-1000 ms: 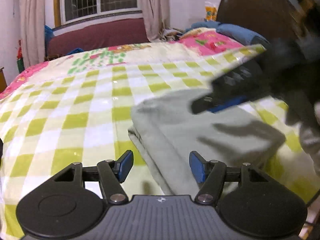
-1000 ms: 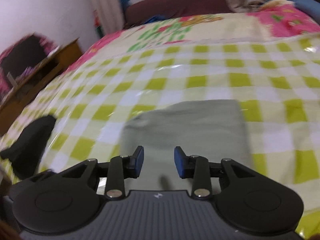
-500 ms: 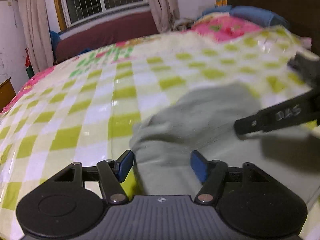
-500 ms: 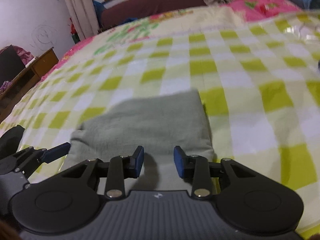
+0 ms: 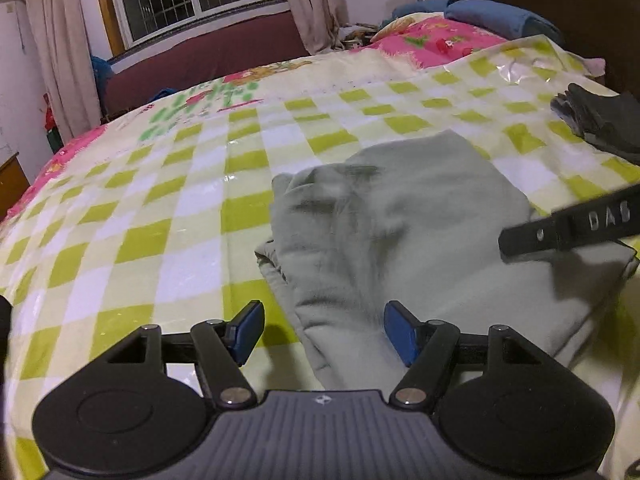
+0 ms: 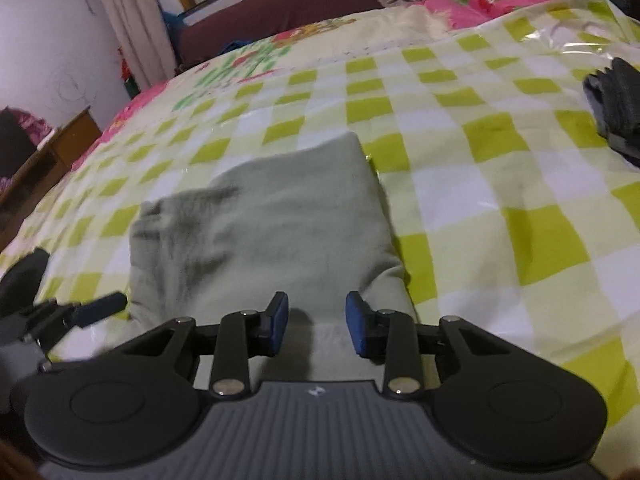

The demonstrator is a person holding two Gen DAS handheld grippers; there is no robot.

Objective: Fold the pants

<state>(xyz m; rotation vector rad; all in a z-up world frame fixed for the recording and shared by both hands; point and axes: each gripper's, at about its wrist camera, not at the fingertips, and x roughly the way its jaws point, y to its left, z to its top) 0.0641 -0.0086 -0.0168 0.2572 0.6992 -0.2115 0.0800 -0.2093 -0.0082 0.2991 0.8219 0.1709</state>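
Note:
Grey-green pants [image 5: 404,236] lie folded into a compact stack on a bed covered by a green-and-white checked sheet [image 5: 160,216]. My left gripper [image 5: 324,332] is open and empty, over the stack's near left corner. My right gripper [image 6: 316,320] is open and empty, at the stack's near edge [image 6: 264,232]. The right gripper's finger [image 5: 568,226] shows at the right of the left wrist view, over the pants. The left gripper's blue fingertip [image 6: 100,306] shows at the left of the right wrist view, beside the stack.
A dark folded garment [image 5: 600,120] lies on the bed at the far right; it also shows in the right wrist view [image 6: 616,104]. Pink bedding and blue pillows [image 5: 492,20] sit by the dark headboard. A wooden cabinet [image 6: 52,152] stands left of the bed.
Both grippers have drawn back from the pants, and more of the stack and the dark garment has come into view. Both stay open. The pants have not moved.

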